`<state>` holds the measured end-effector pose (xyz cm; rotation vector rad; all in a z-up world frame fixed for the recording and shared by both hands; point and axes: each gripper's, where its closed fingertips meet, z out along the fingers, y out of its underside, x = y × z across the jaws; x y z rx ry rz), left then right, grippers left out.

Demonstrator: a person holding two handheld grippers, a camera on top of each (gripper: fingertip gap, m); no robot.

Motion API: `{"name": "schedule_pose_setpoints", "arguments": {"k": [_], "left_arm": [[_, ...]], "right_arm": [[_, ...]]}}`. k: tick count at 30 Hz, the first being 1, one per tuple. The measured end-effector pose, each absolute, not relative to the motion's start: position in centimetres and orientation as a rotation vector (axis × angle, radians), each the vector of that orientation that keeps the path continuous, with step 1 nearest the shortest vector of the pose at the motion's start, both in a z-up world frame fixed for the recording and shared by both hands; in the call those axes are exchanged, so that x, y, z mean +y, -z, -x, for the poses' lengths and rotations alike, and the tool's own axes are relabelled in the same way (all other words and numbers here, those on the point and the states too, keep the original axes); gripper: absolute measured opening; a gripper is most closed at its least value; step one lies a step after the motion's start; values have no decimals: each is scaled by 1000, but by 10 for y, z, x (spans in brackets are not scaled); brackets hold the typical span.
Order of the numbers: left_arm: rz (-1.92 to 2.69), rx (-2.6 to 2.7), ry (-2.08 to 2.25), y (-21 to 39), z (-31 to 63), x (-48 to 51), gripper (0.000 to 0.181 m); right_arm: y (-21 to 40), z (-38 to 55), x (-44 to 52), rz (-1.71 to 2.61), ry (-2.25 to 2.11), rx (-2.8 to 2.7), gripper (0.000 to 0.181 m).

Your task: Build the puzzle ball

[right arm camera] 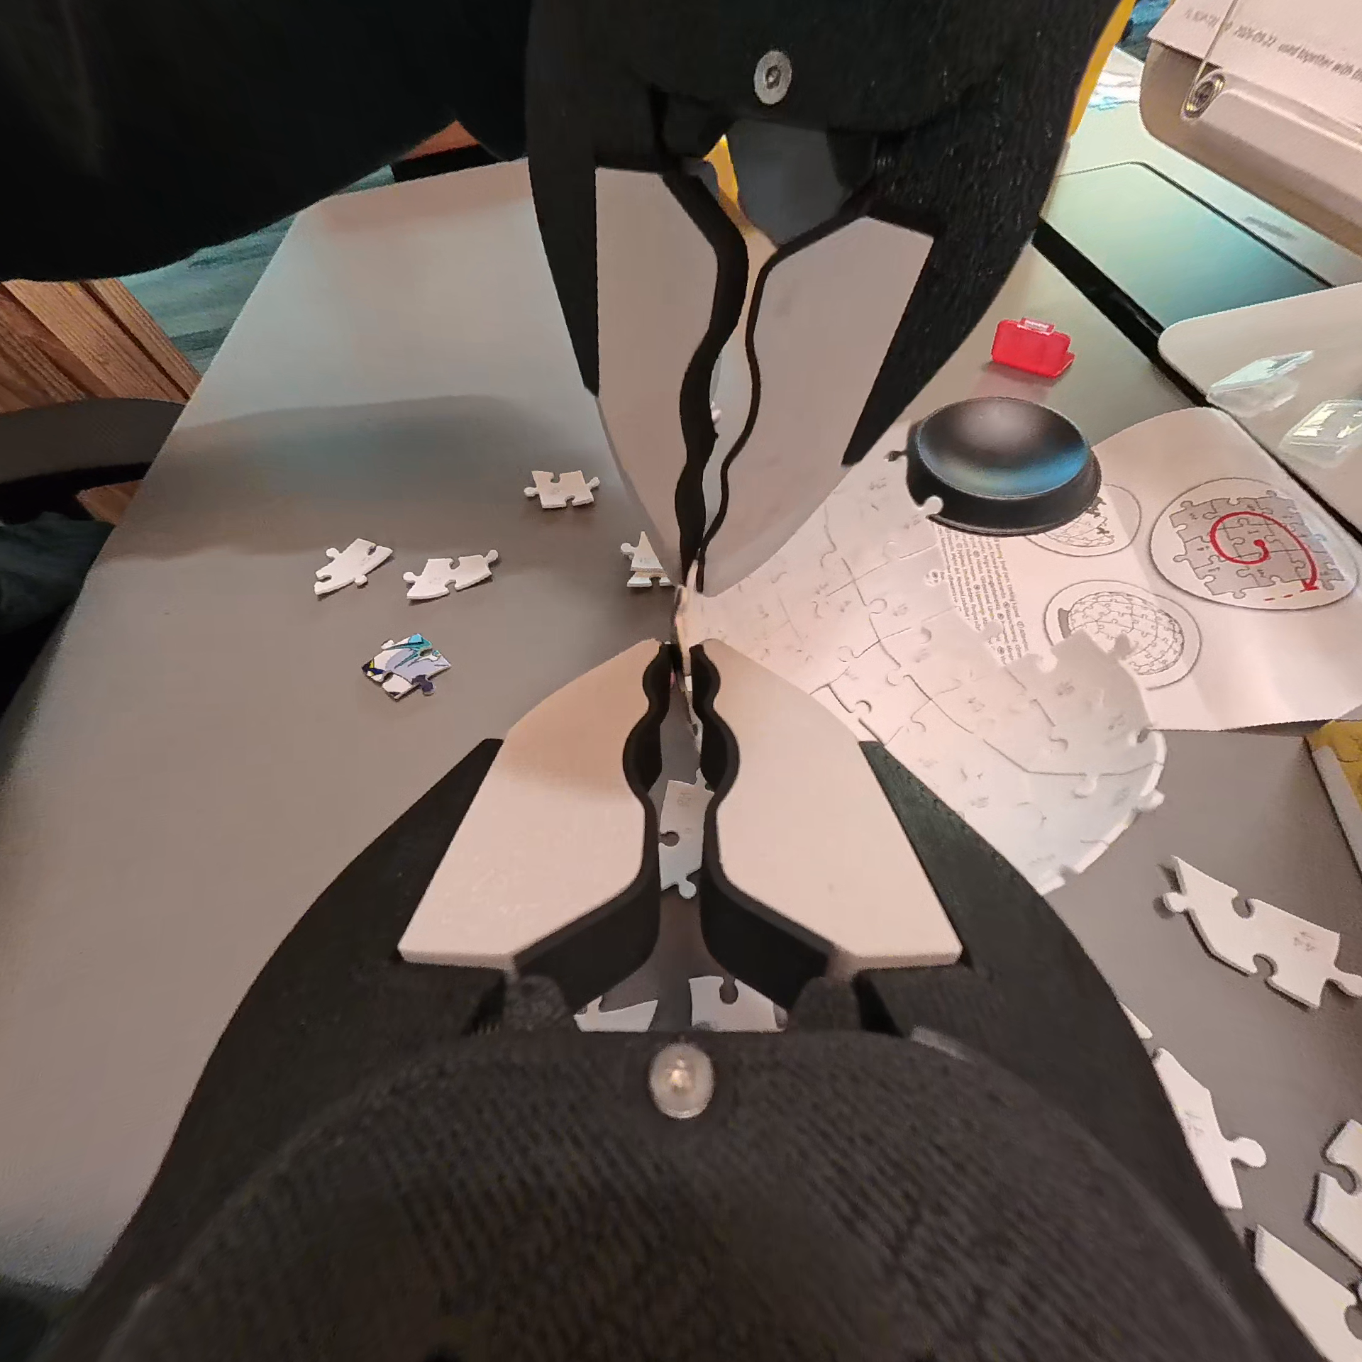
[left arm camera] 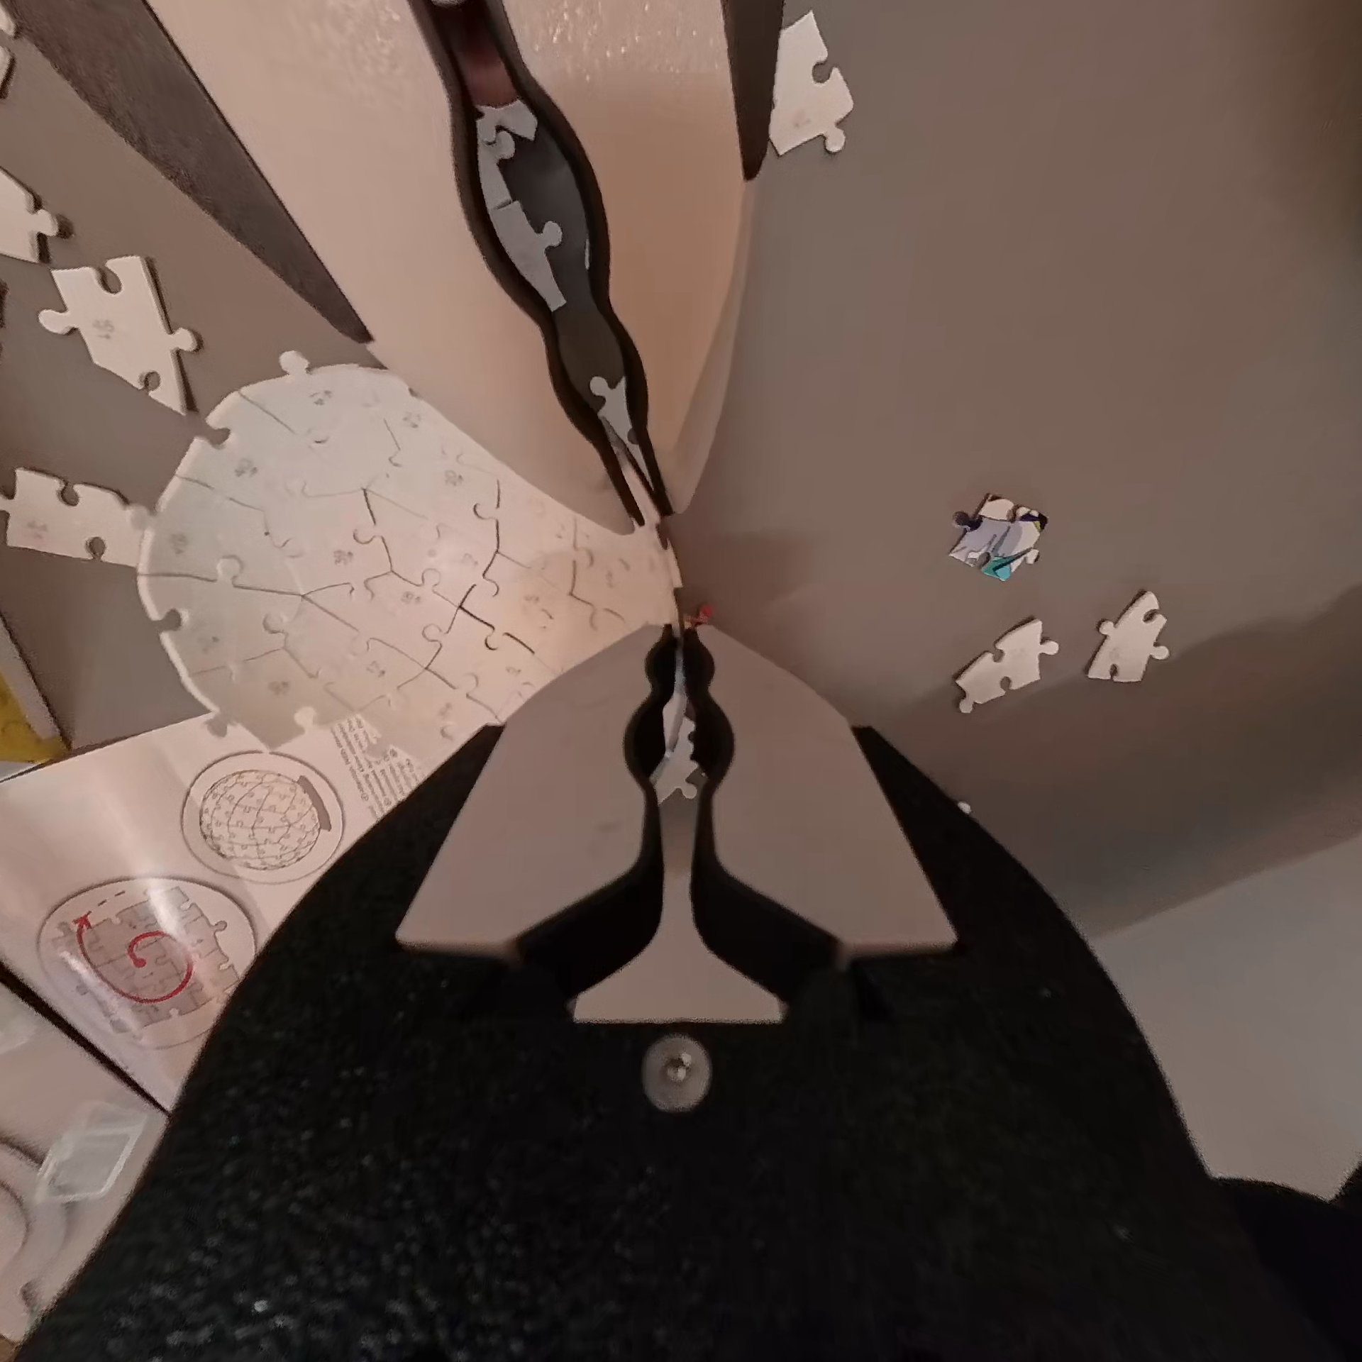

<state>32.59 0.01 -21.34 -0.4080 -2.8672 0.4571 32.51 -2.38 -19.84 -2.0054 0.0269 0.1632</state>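
Grey tabletop (right arm camera: 221, 737) carries scattered white puzzle pieces (right arm camera: 449, 573); both tongs (left arm camera: 674, 641) (right arm camera: 682, 652) pinch the half-built puzzle ball (left arm camera: 332, 560).

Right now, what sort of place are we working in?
Likely an office or lab desk: a grey table, a white machine like a printer at the back, an instruction sheet, and a chair alongside.

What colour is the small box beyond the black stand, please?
Red: the small box shows best in the right wrist view.
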Motion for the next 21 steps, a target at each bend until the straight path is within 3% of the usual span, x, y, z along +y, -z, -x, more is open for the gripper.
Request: {"name": "schedule_pose_setpoints", "arguments": {"k": [21], "left_arm": [[516,-2939,-369,219,-331,2,3]], "right_arm": [[208,-332,-23,2023,-180,100,8]]}}
